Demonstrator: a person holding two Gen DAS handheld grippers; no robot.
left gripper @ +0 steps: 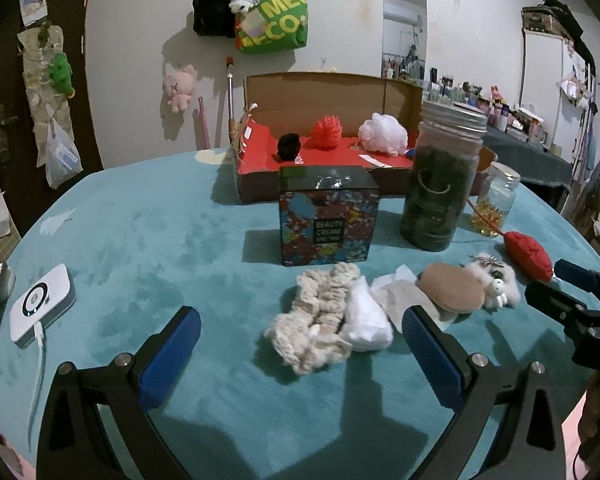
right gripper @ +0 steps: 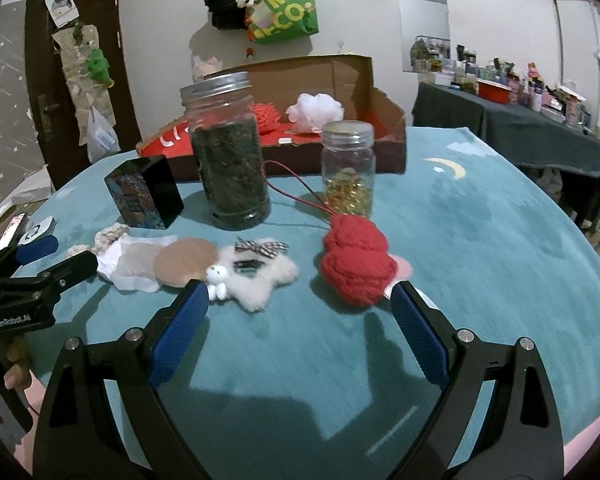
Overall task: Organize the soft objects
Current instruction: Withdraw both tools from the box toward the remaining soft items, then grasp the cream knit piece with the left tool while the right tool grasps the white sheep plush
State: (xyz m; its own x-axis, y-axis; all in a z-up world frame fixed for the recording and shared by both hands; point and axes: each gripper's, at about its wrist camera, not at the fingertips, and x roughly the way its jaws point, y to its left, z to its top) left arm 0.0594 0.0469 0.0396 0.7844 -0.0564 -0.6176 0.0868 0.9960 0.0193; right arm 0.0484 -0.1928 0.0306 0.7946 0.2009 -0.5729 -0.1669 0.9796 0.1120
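Both hand-held grippers hovering wide open over a teal tabletop (left gripper: 140, 240) full of soft stuff, nothing grabbed.

The left hand-held gripper (left gripper: 302, 338) is sitting at the bottom of its frame with jaws spread wide, framing a cream scrunchie (left gripper: 320, 320) and a white cloth wad (left gripper: 366, 320) lying just past its tips. The right hand-held gripper (right gripper: 298, 304) is also gaping, holding nothing, with a fluffy white plush (right gripper: 260, 276) and a red knitted ball (right gripper: 356, 268) resting center frame between and beyond its fingers. A tan round pad (right gripper: 186, 262) is lying left of the plush. Toward the top center, a cardboard box (left gripper: 328, 88) is holding a red mesh pouf (left gripper: 326, 130), a white pouf (left gripper: 382, 130) and a black scrunchie (left gripper: 289, 146), behind a big jar (right gripper: 228, 152), a small jar (right gripper: 348, 168) and a patterned tin (left gripper: 328, 220).
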